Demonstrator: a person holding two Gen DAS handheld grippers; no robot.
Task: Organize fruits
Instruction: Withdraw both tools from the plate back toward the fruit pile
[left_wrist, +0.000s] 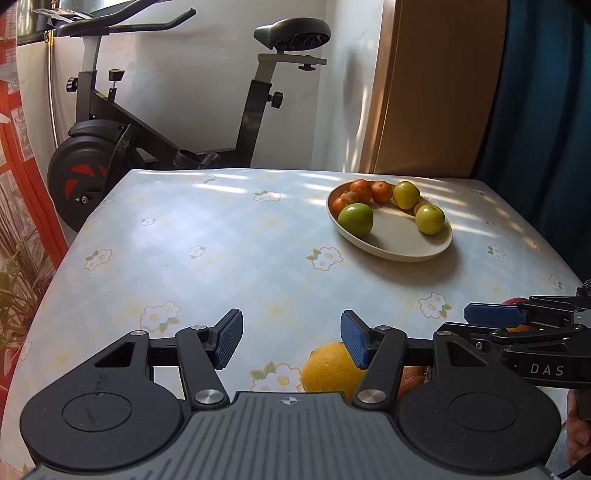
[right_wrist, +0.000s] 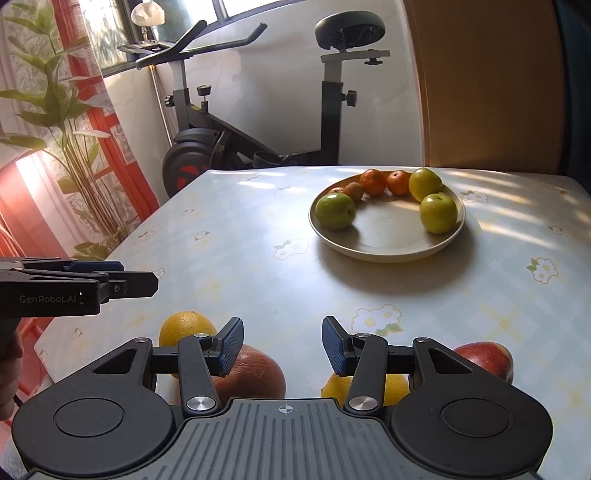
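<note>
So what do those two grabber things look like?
Both are black metal grippers: the left gripper and right gripper each have blue bumpy rubber finger pads, silver round bolts, round black discs and a ribbed grey base. White lettering on their sides reads "GenRobot.AI" and "DAS".

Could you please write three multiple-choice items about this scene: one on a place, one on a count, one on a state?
1. Where does the plate stand?
A. on the table
B. on the floor
C. on the bike seat

2. How many green fruits lie in the plate?
A. one
B. three
C. five

3. How are the right gripper fingers?
A. shut on a fruit
B. open, holding nothing
C. out of view

Answers: 1 A, it rests on the flowered table. 2 B, three green fruits show. 3 B, the fingers stand apart with nothing between them.
</note>
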